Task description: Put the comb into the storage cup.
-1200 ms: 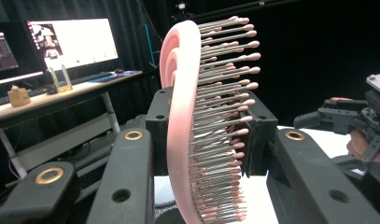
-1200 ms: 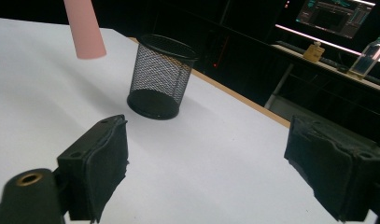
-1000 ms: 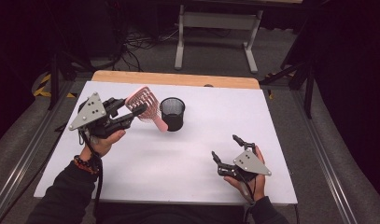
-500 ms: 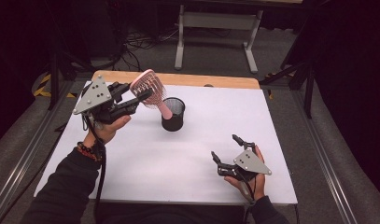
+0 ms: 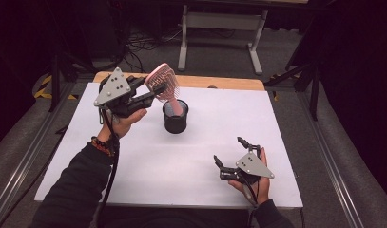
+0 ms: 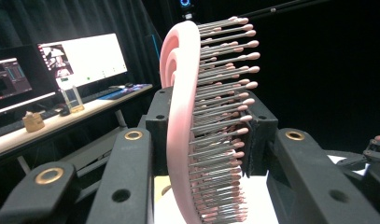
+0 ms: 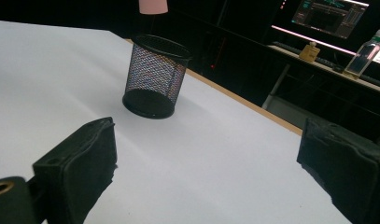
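A pink hairbrush (image 5: pixel 164 79) is held up by its bristled head, with my left gripper (image 5: pixel 152 88) shut on it. Its handle slants down to the right, and the tip (image 7: pixel 152 5) hangs just above the mouth of a black mesh cup (image 5: pixel 175 117). In the left gripper view the brush (image 6: pixel 185 116) stands edge-on between the two jaws, bristles to the right. My right gripper (image 5: pixel 230 152) rests low at the table's front right. Its jaws have just been opening and stand wide with nothing between them. The cup (image 7: pixel 155 77) stands upright beyond them.
The white tabletop (image 5: pixel 134 180) has a wooden strip (image 5: pixel 219 81) along its far edge. A metal stand (image 5: pixel 215 28) and cables lie on the floor behind. A desk with lit monitors (image 6: pixel 85 56) stands off to the side.
My left hand has lifted the brush and carried it right, from beside the cup to over it. The right hand has stayed in place.
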A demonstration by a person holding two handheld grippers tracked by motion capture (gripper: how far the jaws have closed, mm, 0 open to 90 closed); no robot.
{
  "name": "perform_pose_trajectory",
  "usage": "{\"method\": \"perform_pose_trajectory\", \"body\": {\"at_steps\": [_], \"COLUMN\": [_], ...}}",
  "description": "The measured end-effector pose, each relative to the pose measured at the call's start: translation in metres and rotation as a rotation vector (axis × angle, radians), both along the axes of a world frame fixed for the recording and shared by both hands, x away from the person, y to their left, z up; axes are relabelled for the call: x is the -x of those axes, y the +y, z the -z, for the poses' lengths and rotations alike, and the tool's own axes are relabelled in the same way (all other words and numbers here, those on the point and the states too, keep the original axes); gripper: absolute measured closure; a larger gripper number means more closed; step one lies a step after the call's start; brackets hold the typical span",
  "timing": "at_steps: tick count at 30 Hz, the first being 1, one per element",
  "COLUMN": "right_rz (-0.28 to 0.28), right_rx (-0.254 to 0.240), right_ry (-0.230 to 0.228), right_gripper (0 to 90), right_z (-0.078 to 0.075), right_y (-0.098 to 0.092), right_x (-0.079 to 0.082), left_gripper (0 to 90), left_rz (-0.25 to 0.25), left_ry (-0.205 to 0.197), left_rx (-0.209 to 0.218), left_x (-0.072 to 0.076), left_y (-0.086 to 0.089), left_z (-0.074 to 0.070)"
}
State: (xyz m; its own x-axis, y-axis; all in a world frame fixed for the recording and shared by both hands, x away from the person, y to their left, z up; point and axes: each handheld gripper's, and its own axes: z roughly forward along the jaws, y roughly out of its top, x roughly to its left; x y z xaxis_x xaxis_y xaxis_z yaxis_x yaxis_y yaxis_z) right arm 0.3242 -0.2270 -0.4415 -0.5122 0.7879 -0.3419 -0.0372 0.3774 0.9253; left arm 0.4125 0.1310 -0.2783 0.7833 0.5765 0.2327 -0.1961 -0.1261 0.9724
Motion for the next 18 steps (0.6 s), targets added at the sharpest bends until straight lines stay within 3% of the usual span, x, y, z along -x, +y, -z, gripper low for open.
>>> {"method": "perform_pose_trajectory", "body": {"at_steps": [7,18], "right_rz": [0.013,0.014], "right_rx": [0.006,0.025], "right_ry": [-0.006,-0.009], "right_gripper": [4.9,5.9], "right_z": [0.001,0.002], "right_y": [0.001,0.003], "right_x": [0.0,0.001], "left_gripper": [63.3,63.3], "left_rz": [0.007,-0.027], "left_ry": [0.021,0.038], "left_rx": [0.019,-0.012], "left_x": [-0.009,-0.026], "left_y": [-0.014,-0.027], "left_z": [0.003,0.008]}}
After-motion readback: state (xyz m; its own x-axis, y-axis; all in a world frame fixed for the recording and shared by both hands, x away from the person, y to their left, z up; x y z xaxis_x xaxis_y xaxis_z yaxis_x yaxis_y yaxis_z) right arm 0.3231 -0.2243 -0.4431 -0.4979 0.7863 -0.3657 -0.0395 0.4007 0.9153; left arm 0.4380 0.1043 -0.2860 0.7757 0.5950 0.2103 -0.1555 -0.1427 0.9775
